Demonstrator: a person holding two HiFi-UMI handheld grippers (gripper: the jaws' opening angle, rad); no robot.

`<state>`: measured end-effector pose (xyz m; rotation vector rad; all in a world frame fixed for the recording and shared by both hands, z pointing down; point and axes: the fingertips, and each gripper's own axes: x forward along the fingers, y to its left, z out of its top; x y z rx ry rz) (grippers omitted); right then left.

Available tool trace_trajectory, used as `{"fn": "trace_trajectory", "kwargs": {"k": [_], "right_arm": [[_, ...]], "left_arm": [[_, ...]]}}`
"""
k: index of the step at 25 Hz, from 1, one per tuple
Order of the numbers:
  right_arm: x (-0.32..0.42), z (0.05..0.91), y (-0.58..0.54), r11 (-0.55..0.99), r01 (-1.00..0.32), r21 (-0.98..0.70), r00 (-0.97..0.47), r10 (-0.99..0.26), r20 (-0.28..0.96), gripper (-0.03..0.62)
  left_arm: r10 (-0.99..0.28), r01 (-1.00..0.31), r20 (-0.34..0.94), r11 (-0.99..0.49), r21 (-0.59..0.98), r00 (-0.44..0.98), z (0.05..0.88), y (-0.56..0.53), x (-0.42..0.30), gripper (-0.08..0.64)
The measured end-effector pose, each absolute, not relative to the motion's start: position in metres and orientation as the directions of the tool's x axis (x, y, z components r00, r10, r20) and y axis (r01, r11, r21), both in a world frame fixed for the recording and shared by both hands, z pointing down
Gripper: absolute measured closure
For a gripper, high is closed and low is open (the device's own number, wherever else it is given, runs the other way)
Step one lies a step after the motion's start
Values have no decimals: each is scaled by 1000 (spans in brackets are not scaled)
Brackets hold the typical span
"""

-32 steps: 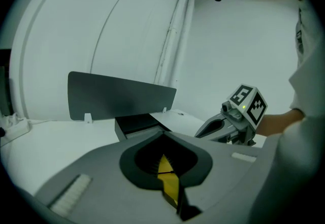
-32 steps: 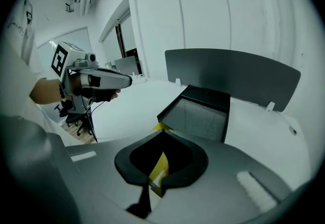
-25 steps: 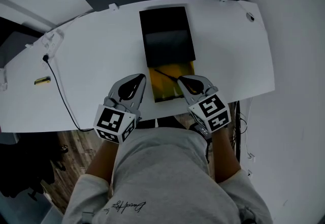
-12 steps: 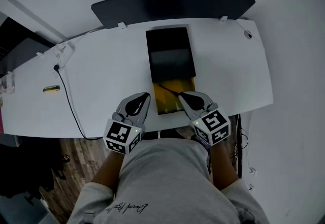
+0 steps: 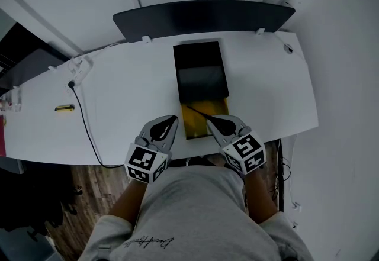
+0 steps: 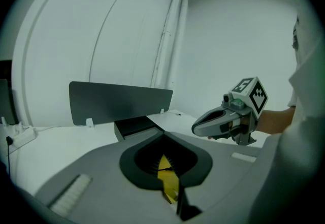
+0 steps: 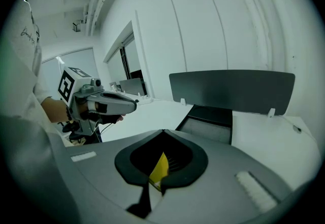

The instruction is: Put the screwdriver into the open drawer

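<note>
A black drawer unit [image 5: 201, 67] stands mid-desk with its yellow drawer [image 5: 198, 123] pulled open toward me. The screwdriver [image 5: 198, 113], a thin dark rod, lies slantwise in the drawer. Its near end reaches the tip of my right gripper [image 5: 211, 118], which is shut; I cannot tell whether they touch. My left gripper [image 5: 172, 119] is shut on nothing, just left of the drawer's front. In the left gripper view, the yellow drawer [image 6: 167, 180] shows through the shut jaws and the right gripper [image 6: 195, 129] hangs at the right. In the right gripper view, the left gripper [image 7: 134, 106] hangs at the left.
A dark upright panel [image 5: 204, 17] runs along the back of the white desk [image 5: 118, 100]. A black cable [image 5: 83, 123] crosses the desk's left part from a white power strip [image 5: 80, 64]. A small yellowish object [image 5: 64, 108] lies far left. The desk's front edge is under my hands.
The head view has tilted up, so desk and grippers sit lower in the picture. The right gripper has risen a little at the drawer's front. Both stay shut.
</note>
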<state>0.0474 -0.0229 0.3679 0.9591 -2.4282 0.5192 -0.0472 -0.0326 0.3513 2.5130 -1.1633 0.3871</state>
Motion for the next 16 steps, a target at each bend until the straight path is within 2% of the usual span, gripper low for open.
{"fn": "trace_trajectory", "kwargs": {"k": [16], "right_arm": [[50,366,-22,689,-703,-175,-651,-526,547,580]], "left_arm": [[-684,-773,371,-604,195,628,346,-31,-40,560]]}}
